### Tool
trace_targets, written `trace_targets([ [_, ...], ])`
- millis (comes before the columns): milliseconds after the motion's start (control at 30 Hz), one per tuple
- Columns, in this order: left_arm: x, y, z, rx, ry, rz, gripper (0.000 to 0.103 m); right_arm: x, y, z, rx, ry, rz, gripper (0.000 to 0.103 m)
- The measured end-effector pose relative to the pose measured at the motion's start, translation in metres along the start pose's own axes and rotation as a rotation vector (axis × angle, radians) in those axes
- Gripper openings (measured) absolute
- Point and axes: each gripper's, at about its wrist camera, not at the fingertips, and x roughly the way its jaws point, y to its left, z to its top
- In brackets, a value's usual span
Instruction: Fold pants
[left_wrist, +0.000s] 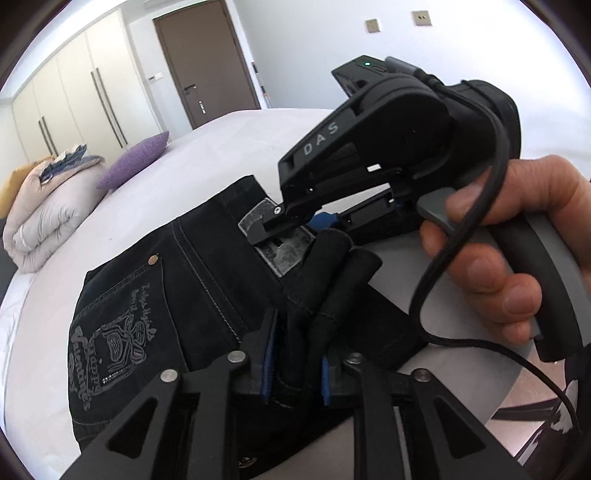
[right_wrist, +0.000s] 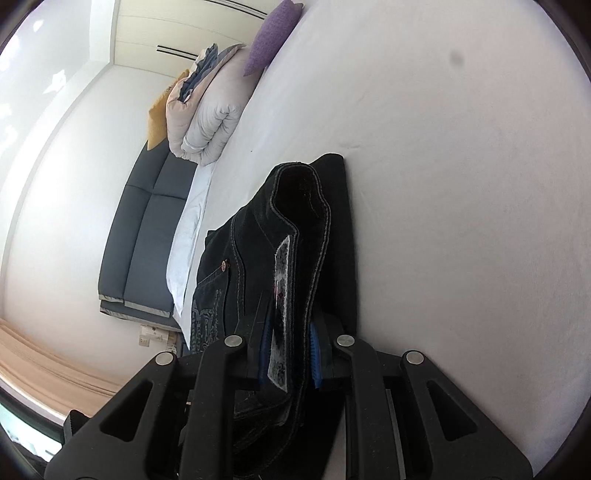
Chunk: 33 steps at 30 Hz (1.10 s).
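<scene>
Broadly bare white bed sheet (right_wrist: 461, 184) right of black jeans (left_wrist: 207, 258), left gripper (left_wrist: 295, 369) clamping bunched denim, right gripper (right_wrist: 290, 354) pinching waistband.

A white-sheeted bed (left_wrist: 207, 155) carried black pants (left_wrist: 177, 280), a purple pillow (left_wrist: 133, 165) and — farther off — a folded duvet (left_wrist: 48, 214).

Both wrist views close over pants (left_wrist: 192, 266)
</scene>
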Motion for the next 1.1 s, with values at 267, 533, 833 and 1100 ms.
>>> trace_targets([
  [267, -0.062, 0.050, -0.008, -0.166, -0.086, -0.096, 0.061, -0.044, 0.015, -0.006, 0.005, -0.070, -0.105, 0.036],
  [533, -0.028, 0.190, -0.001, -0.473, -0.008, -0.145, 0.010, -0.037, 0.067, -0.028, -0.111, 0.053, -0.024, 0.012],
  [833, 0.029, 0.216, -0.019, -0.564, 0.128, -0.158, 0.002, -0.015, 0.020, -0.043, -0.010, 0.091, -0.038, 0.000],
  [1100, -0.027, 0.165, -0.058, -0.503, 0.060, -0.069, 0.002, -0.008, 0.027, -0.043, -0.043, 0.071, -0.054, 0.000],
])
